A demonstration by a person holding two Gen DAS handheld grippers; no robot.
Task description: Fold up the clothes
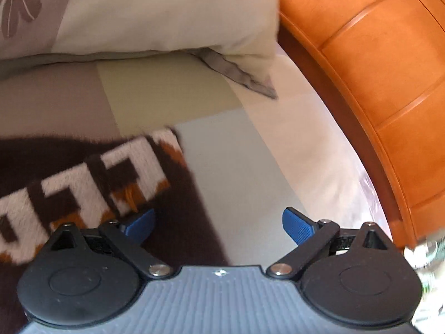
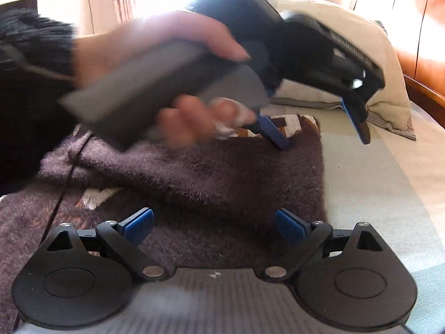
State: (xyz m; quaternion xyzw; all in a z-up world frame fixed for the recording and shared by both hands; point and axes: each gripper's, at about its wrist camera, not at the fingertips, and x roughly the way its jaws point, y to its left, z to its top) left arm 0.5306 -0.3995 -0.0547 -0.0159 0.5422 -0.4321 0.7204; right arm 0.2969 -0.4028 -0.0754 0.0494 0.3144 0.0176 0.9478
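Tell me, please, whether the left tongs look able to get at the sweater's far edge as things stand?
Probably yes. The left tongs are open over the sweater near that edge, one finger right at the fabric, and nothing shows between them. The pillow lies farther back, out of the way.

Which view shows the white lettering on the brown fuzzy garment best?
The left wrist view: the white lettering lies large and unobstructed on the brown garment, though motion-blurred. The right wrist view shows only a sliver of the pattern at the garment's far edge, mostly hidden behind the hand and the left tool.
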